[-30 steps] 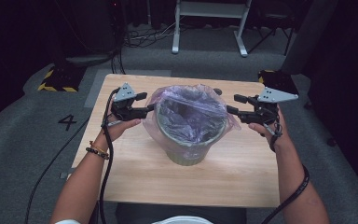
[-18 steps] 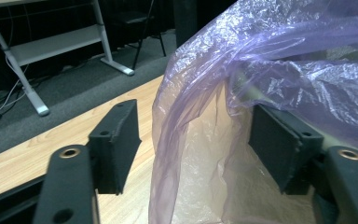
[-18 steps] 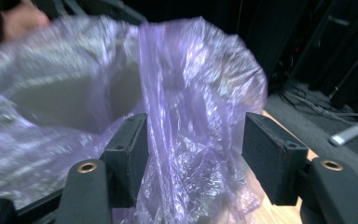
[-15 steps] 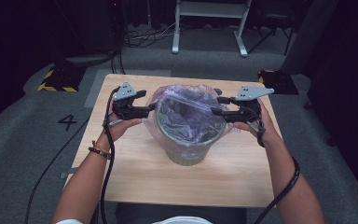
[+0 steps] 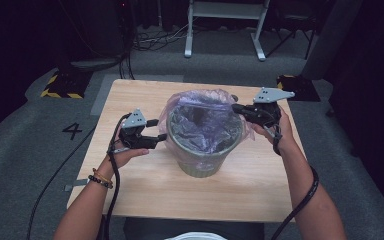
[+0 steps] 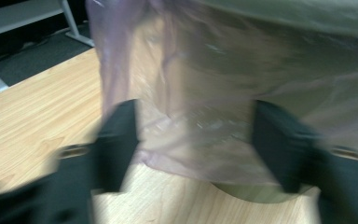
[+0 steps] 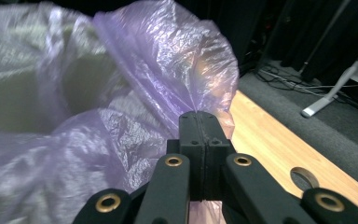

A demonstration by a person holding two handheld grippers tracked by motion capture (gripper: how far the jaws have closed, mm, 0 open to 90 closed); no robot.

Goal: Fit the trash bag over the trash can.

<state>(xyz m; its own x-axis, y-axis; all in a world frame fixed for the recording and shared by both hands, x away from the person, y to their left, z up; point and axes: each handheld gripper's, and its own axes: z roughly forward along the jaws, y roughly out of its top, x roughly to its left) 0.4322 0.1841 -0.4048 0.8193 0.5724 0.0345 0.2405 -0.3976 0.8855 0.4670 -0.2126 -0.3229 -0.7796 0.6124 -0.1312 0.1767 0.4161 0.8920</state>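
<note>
A grey-green bin lined with a thin purple bag stands mid-table. My right gripper is at the bin's right rim. In the right gripper view its jaws have just closed and are shut on a raised fold of the bag. My left gripper sits low beside the bin's left wall. In the blurred left gripper view its jaws have just been closing. The bag's hanging skirt lies between them, and the pads stand apart from it.
The wooden table has bare room in front of and beside the bin, and a round hole near its right edge. On the floor behind stand a white frame, a yellow-striped block and a dark block.
My left gripper dropped from the bin's rim to low beside its left wall. My right gripper moved in from the right to the rim and shut on the bag's edge.
</note>
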